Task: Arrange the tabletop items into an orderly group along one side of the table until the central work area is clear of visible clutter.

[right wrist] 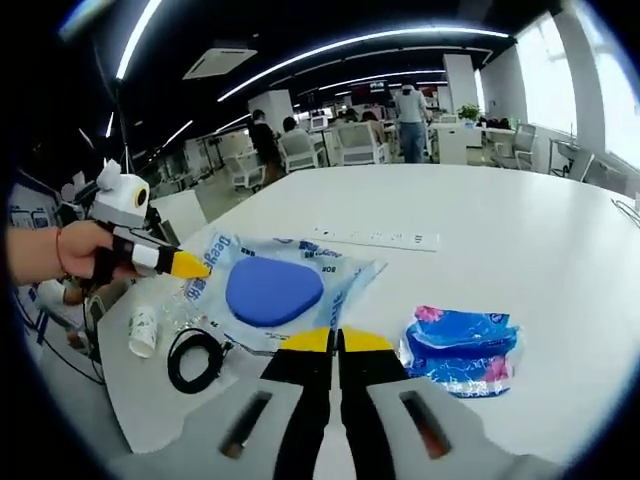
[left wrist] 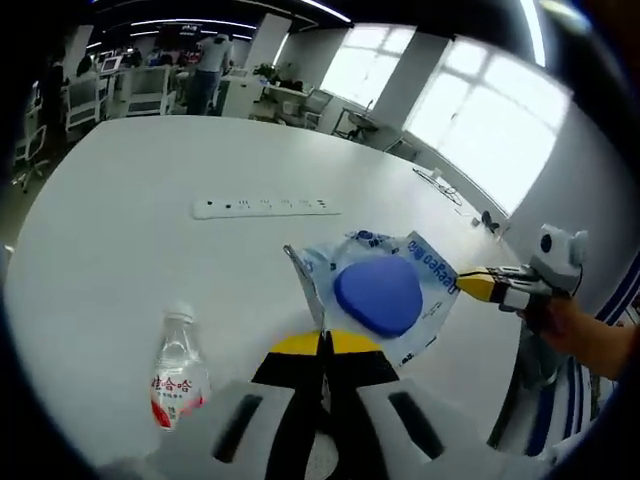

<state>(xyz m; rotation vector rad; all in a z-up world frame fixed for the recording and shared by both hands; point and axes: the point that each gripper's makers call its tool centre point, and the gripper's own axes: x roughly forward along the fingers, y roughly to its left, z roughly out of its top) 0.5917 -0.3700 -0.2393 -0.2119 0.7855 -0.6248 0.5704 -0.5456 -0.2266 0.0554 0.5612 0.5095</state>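
A clear plastic packet [left wrist: 385, 290] with blue print holds a rounded blue pad and is stretched between both grippers over the white table [left wrist: 130, 230]. My left gripper [left wrist: 325, 343] is shut on the packet's near edge in the left gripper view. My right gripper [left wrist: 470, 284] comes in from the right, its yellow tips pinching the opposite edge. In the right gripper view the packet [right wrist: 275, 290] lies just ahead of my right gripper [right wrist: 337, 340], which is shut on its edge. The left gripper [right wrist: 195, 267], held by a hand, grips the far left edge.
A small water bottle [left wrist: 178, 375] lies left of my left jaws. A white power strip [left wrist: 265, 207] lies further out on the table. A blue wrapped pack [right wrist: 462, 345], a black cable coil [right wrist: 197, 358] and a paper cup [right wrist: 143, 332] sit near the table's edge.
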